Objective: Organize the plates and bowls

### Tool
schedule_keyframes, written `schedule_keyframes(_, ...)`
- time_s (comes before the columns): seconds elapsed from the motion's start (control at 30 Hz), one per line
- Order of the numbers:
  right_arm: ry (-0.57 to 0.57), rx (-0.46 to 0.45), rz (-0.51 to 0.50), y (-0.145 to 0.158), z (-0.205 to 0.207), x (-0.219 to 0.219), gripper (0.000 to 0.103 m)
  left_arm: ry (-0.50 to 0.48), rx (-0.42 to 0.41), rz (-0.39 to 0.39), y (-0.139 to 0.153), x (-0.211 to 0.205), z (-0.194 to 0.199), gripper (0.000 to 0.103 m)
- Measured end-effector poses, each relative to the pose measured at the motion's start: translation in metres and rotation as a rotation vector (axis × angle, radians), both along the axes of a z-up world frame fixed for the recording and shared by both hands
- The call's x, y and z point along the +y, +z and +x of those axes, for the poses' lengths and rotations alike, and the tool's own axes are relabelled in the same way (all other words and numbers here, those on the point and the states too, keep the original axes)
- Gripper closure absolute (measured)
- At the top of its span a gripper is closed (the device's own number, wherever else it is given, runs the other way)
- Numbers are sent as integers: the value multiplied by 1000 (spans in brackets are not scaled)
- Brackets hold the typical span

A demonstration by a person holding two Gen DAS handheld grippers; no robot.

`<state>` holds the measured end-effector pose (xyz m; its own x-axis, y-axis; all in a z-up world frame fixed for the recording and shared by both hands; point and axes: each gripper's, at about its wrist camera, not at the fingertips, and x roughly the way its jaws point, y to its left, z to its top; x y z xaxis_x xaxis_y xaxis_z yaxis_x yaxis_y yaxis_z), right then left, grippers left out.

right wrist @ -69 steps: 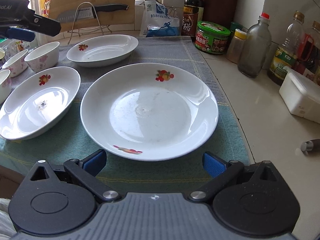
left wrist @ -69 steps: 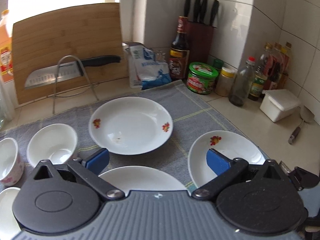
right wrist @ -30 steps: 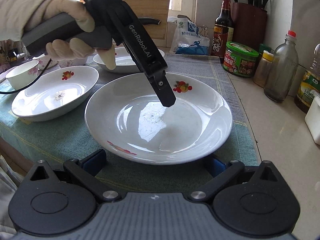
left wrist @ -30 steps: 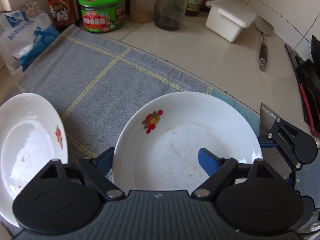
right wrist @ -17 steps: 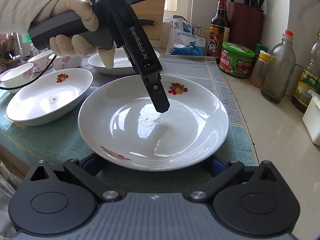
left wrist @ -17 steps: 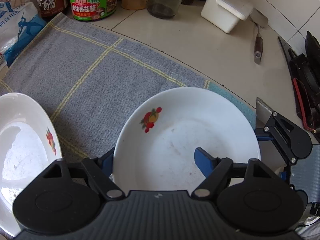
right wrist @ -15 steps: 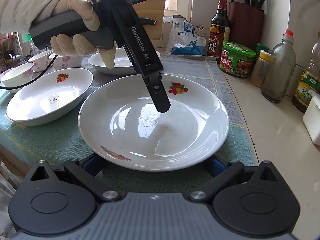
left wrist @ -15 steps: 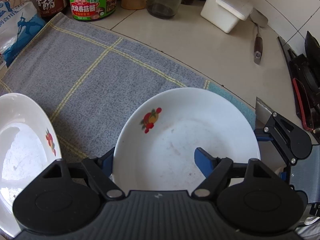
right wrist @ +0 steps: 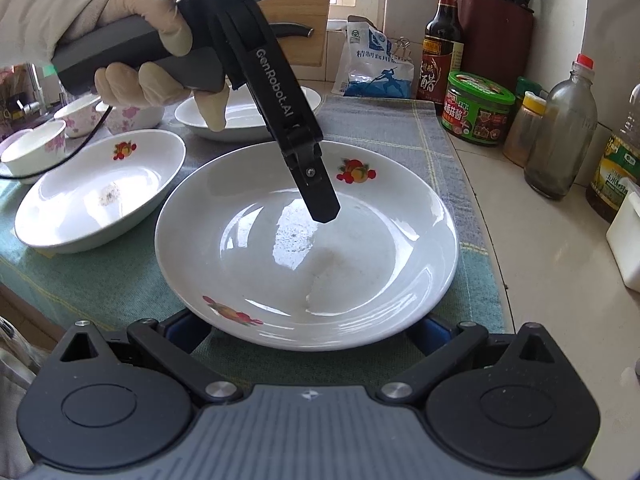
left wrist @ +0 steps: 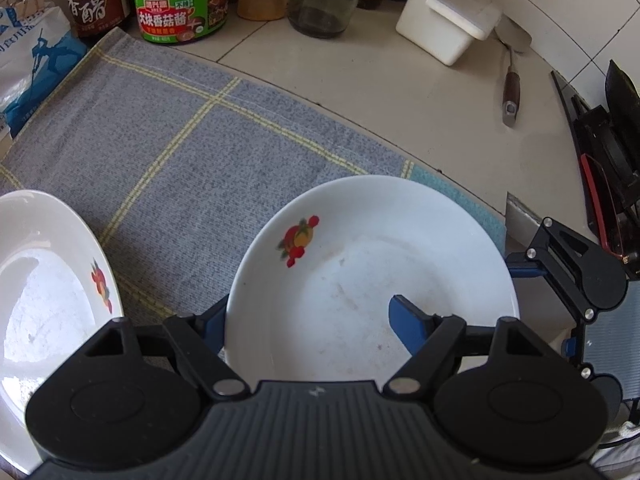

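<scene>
A large white plate with fruit prints [left wrist: 360, 264] [right wrist: 308, 248] lies on the grey towel. My left gripper [left wrist: 308, 320] is open and straddles its left rim, one blue finger [left wrist: 408, 320] inside the plate and the other outside; it also shows in the right wrist view [right wrist: 320, 200]. My right gripper [right wrist: 308, 332] is open, its fingers low on either side of the plate's near rim. A second white plate [right wrist: 104, 188] [left wrist: 44, 296] lies to the left, a third [right wrist: 244, 116] behind.
Small flowered bowls [right wrist: 36, 148] stand at the far left. Sauce jar [right wrist: 476, 108], bottles [right wrist: 560, 128], white box [left wrist: 448, 20] and a spatula [left wrist: 510, 84] stand on the counter to the right. A stove edge [left wrist: 600, 160] is beyond.
The left gripper has swung from the far plate over to the large plate and lowered onto its rim. The right gripper has moved in closer to the plate's near rim.
</scene>
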<state>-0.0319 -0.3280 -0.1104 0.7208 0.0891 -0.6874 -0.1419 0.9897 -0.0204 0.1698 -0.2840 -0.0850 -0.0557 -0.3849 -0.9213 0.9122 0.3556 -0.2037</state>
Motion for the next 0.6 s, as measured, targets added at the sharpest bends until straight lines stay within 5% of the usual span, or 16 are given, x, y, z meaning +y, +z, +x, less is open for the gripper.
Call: schedule_keyframes(0.6,47,-16,-64,15,43,-32,0,51,-39,-56,15,-25,41,23)
